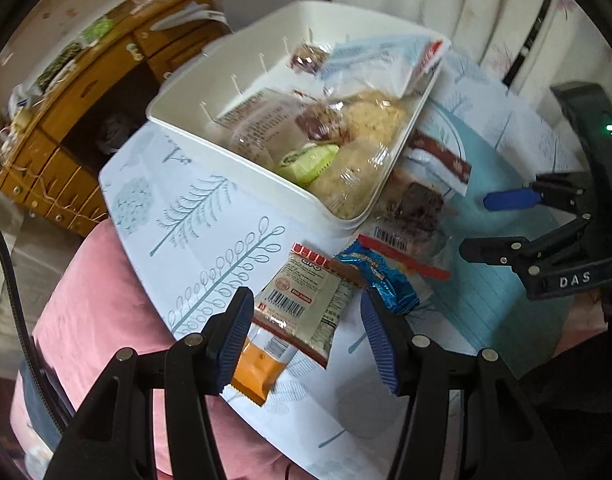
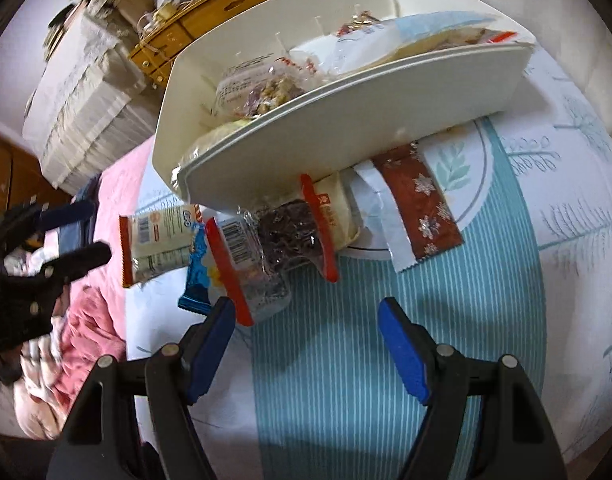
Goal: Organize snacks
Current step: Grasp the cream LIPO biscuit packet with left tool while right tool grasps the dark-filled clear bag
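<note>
Several snack packets are lying loose on the table (image 2: pixel 565 184) right by the white bin (image 1: pixel 178 92), which already has a pile of wrapped snacks in it. Nearest my left claw (image 1: pixel 306 316) is a beige packet with a barcode (image 1: pixel 306 300), sitting on top of an orange packet (image 1: pixel 258 376) at the table edge, and a blue wrapper (image 1: pixel 381 276) is just beside it. My left claw is open, pads either side of the beige packet but not squeezing it. My right claw (image 2: pixel 306 328) is open too, nothing between its pads, hanging over the teal striped part of the tablecloth (image 2: pixel 345 360). Just in front of it there's a clear bag with red ends (image 2: pixel 266 248), and a brown wrapper with snowflakes (image 2: pixel 421 208) next to that, half tucked against the bin. Off the table edge there's a pink blanket (image 1: pixel 90 300), and a wooden desk (image 1: pixel 86 92) further back
</note>
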Available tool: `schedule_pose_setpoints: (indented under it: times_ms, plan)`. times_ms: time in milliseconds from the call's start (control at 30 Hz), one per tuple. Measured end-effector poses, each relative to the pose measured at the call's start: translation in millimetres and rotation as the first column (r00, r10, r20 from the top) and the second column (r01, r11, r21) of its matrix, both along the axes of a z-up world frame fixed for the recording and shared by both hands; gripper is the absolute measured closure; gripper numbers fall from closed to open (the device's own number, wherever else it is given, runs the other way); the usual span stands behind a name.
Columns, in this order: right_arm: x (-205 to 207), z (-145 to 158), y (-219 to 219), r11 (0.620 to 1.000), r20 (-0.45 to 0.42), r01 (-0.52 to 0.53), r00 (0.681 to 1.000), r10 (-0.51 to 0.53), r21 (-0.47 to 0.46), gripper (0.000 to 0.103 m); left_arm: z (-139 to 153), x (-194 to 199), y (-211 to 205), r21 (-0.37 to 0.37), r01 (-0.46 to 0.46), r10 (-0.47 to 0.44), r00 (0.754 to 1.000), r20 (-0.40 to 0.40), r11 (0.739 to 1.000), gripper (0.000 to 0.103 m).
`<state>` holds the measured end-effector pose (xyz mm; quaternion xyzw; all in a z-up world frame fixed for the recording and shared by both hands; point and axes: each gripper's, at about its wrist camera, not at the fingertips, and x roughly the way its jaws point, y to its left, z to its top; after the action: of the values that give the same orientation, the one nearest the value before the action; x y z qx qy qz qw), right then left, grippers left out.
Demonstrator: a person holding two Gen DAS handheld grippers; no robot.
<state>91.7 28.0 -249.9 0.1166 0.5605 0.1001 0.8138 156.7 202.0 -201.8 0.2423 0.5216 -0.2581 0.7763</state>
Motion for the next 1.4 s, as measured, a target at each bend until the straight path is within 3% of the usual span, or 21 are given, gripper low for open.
schedule_pose_setpoints:
  times_ms: [200,400,667,967,1233,1400]
  plan:
    - [1.0,4.1,13.8,0.994,0.135,-0.070,0.987,0.081,-0.086,0.028,-23.4,9.6,-14.8,0.071,0.085,-0.081,0.995,-0.059,0.994,0.030]
    - [7.0,1.7,16.4,0.983,0.205,-0.096,0.970,0.127,-0.156,0.028,-47.6,12.7,-24.1,0.130,0.136,-0.124,0.987,-0.101,0.982,0.025]
    - [16.9,-6.4,28.2,0.968,0.217,-0.162,0.955,0.203,-0.193,0.029,-76.6,11.5,-30.1,0.244,0.195,-0.178,0.980,-0.090,0.950,0.023]
    - [22.1,-16.5,45.4,0.947,0.191,-0.239,0.940,0.281,-0.216,0.037,-90.2,15.1,-30.0,0.257,0.214,-0.204,0.977,-0.064,0.943,0.023]
    - [25.9,-19.1,37.2,0.945,0.175,-0.224,0.947,0.269,-0.239,0.057,-88.3,18.0,-28.3,0.179,0.222,-0.211,0.974,-0.080,0.958,0.047]
    - [26.6,-18.7,32.2,0.946,0.165,-0.227,0.949,0.268,-0.230,0.061,-87.6,16.3,-23.6,0.155,0.170,-0.160,0.984,-0.075,0.973,0.057]
